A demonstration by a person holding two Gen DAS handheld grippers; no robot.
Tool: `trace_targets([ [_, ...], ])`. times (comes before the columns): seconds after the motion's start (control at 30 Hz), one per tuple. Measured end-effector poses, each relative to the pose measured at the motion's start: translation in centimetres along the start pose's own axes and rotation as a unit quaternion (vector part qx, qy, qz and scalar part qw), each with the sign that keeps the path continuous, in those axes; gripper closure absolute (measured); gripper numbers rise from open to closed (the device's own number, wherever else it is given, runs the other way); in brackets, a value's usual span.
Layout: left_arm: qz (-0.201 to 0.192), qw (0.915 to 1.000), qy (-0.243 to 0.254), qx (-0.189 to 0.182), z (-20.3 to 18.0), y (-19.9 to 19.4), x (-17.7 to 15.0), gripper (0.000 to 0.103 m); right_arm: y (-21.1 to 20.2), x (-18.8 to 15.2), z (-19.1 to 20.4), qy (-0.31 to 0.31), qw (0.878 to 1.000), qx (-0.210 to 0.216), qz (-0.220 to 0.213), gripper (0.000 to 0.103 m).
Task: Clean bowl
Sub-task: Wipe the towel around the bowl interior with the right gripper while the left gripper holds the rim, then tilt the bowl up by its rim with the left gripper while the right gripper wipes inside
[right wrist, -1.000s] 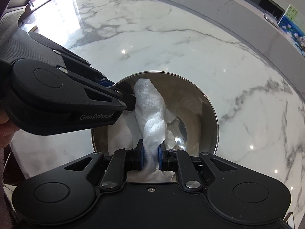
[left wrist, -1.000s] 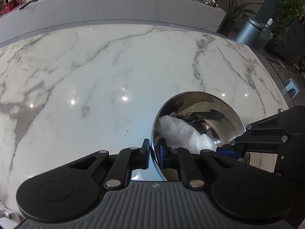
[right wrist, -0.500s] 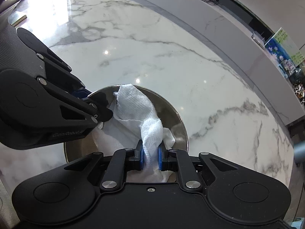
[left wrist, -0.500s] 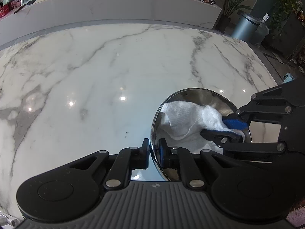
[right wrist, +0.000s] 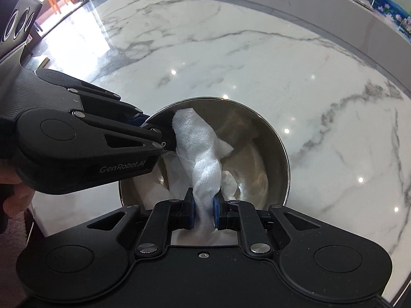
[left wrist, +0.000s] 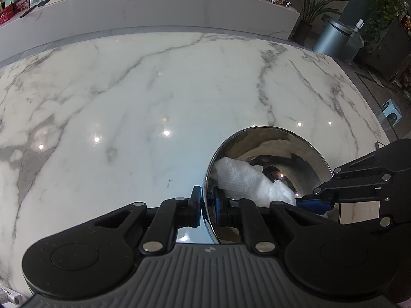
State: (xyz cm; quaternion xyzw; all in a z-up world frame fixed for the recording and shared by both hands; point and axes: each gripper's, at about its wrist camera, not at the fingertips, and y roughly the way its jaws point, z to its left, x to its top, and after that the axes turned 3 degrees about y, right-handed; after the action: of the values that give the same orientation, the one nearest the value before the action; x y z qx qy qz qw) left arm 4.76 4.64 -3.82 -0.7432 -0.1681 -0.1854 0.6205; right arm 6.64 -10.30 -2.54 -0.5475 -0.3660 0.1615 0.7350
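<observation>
A big marble table (left wrist: 154, 97) holds a shiny bowl (right wrist: 272, 138) near its edge. The left gripper (left wrist: 207, 205) pinches the bowl's rim at 9 o'clock. The right gripper (right wrist: 203, 206) squeezes a white cloth (right wrist: 197, 138) inside the bowl.

The left tongs (right wrist: 156, 138) hide the bowl's (right wrist: 280, 148) near-left rim; counter items blur.

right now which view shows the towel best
The right wrist view: the towel runs twisted from the right gripper up across the bowl to its far rim. The left wrist view shows only a white lump inside the bowl, its end hidden behind the left gripper.
</observation>
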Motion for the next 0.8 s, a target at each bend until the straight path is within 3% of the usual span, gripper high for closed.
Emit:
trace_targets([
  [0.4,0.001,0.9998,0.017,0.001,-0.3,-0.1,-0.1,0.094,-0.7,0.1,1.0,-0.052,0.992,-0.107,-0.052,0.092],
  [0.8,0.001,0.9999,0.010,-0.003,0.0,0.1,-0.1,0.094,0.3,0.2,0.1,-0.029,0.994,-0.097,-0.043,0.092],
])
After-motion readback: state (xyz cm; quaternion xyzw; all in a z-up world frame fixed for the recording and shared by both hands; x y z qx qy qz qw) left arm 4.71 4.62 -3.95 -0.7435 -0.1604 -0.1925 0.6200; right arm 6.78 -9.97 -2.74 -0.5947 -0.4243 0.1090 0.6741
